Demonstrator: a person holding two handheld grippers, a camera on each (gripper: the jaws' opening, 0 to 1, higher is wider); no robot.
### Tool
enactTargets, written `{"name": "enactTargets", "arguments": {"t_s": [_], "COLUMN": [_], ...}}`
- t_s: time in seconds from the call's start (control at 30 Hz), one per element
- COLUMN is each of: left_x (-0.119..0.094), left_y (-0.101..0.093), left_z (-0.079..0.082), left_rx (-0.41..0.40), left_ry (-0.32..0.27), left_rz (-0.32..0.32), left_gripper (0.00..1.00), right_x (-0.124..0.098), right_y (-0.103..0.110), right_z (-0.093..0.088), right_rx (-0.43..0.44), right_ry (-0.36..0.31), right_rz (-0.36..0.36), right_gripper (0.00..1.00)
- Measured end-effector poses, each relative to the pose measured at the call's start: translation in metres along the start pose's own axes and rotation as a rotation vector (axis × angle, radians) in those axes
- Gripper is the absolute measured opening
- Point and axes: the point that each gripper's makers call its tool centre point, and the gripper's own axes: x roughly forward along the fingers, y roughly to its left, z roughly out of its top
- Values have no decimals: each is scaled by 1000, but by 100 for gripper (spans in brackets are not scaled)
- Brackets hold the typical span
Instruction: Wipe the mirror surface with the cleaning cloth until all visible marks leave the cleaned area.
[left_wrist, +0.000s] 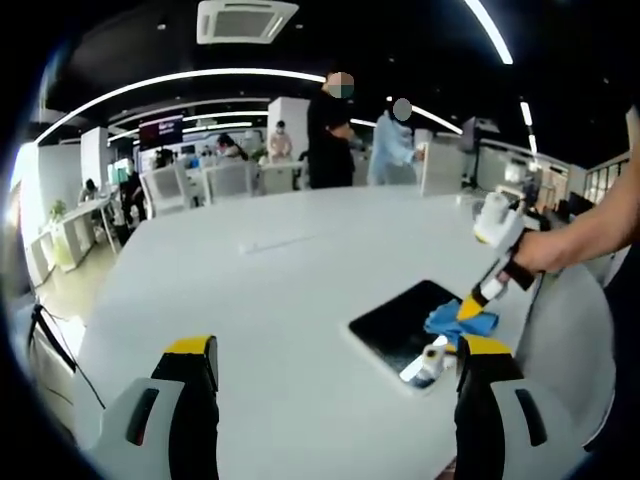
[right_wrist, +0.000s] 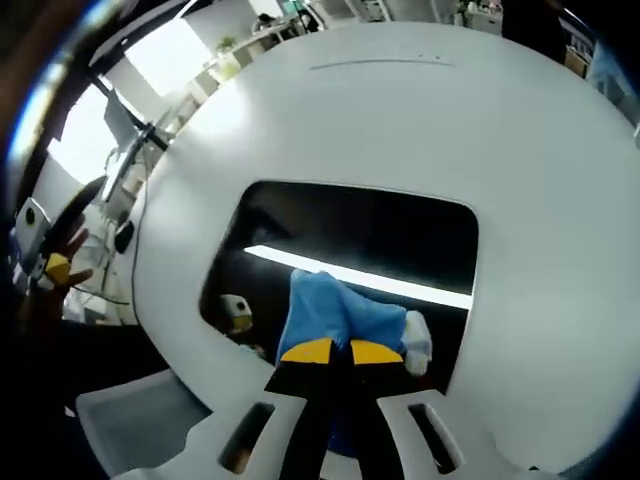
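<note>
We see a big white table (left_wrist: 300, 300) in a large room, and in the left gripper view there are people (left_wrist: 330, 130) standing past its far edge, with chairs (left_wrist: 230, 180) beside them. The mirror (left_wrist: 405, 325) lies flat near the table's right edge. In the right gripper view the mirror (right_wrist: 350, 270) looks dark and shows a bright stripe of ceiling light. The blue cleaning cloth (right_wrist: 335, 315) sits on the mirror, near its close edge. In the left gripper view we see the cloth (left_wrist: 460, 322) as a small blue bunch on the mirror. The right gripper (right_wrist: 332, 350) has its yellow-tipped jaws squeezed tight together on the cloth. In the left gripper view we see a hand (left_wrist: 545, 250) holding the right gripper (left_wrist: 470, 310) from above. The left gripper (left_wrist: 335, 350) has its jaws spread wide over the bare table, gripping nothing.
</note>
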Motion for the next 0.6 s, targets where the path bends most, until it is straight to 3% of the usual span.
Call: {"name": "enactTargets", "arguments": {"t_s": [0.6], "left_x": [-1], "left_y": [1], "left_z": [0], "left_rx": [-9], "left_ry": [-3], "left_rz": [6], "left_gripper": [100], "right_x": [-3], "right_y": [2], "right_z": [-10], "right_rx": [-16], "right_ry": [5], "right_rz": [13], "right_gripper": [0]}}
